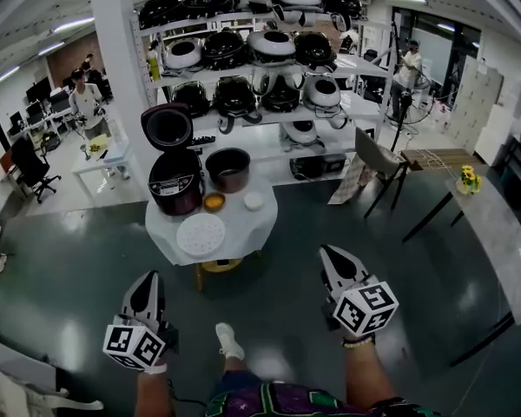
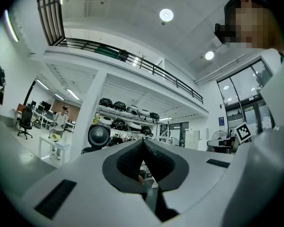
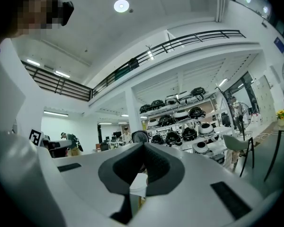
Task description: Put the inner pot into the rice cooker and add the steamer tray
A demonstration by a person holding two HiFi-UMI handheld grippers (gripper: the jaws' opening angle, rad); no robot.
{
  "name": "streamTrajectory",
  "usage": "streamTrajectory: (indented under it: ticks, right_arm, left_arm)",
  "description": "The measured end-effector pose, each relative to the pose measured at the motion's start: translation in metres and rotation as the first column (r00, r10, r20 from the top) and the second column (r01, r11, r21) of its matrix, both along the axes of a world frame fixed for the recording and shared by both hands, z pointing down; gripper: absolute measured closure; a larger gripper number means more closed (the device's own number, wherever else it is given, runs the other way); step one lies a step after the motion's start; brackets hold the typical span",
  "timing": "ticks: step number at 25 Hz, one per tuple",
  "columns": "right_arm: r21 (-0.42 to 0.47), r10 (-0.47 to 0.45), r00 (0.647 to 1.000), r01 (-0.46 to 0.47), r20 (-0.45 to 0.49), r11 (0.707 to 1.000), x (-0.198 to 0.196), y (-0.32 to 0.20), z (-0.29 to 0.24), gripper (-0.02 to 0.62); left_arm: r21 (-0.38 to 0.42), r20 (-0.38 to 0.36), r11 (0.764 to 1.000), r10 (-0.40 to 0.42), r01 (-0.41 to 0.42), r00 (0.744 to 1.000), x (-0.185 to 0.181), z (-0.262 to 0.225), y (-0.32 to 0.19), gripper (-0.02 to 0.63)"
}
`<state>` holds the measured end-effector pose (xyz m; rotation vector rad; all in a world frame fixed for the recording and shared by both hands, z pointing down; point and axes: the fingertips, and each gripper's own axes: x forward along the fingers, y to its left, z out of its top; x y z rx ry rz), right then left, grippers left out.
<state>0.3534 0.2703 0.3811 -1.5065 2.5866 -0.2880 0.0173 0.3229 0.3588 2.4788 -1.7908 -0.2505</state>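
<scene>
**Both grippers shut and empty, well short of the table**

You hold both grippers level in front of you, well apart from the round table (image 1: 252,226). Left gripper (image 1: 147,278): jaws fully together, pads meeting tip to tip, nothing between them in the left gripper view (image 2: 143,144). Right gripper (image 1: 329,253): same in the right gripper view (image 3: 143,148), jaws closed, nothing held. Neither touches anything.

The task things all sit on the white-covered table ahead of you.
- The rice cooker (image 1: 175,182) stands at the table's left edge, dark body, lid (image 1: 168,127) swung up and open.
- The inner pot (image 1: 227,168) stands upright just right of the cooker, outside it, at the table's far side.
- The steamer tray (image 1: 201,234), a white perforated disc, lies flat on the near left part of the table, apart from the pot.
- A small orange bowl (image 1: 214,201) sits between cooker and tray, and a small white round item (image 1: 253,201) lies to its right; I cannot tell what that one is.

A yellow stool (image 1: 219,266) shows under the table. Behind it, shelves (image 1: 260,55) hold many rice cookers. Your shoe (image 1: 228,340) is on the dark floor between the grippers. A chair (image 1: 378,158) stands off to the right, and a person (image 1: 87,101) stands at far left by a desk.
</scene>
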Motion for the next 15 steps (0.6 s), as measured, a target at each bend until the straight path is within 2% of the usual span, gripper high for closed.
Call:
streamTrajectory:
  ticks: [8,15]
  right_arm:
    - [-0.001,-0.019,1.0,0.019,-0.025,1.0,-0.027,-0.049,0.002,0.589]
    - [0.001,-0.004,0.999,0.004,-0.05,1.0,-0.048,-0.145,-0.016,0.589]
  left_arm:
    - [0.0,-0.022,1.0,-0.019,0.019,1.0,-0.021,0.007,-0.046,0.584]
    - [0.01,-0.042,1.0,0.006,-0.006,0.999,-0.044,0.0,-0.13,0.584]
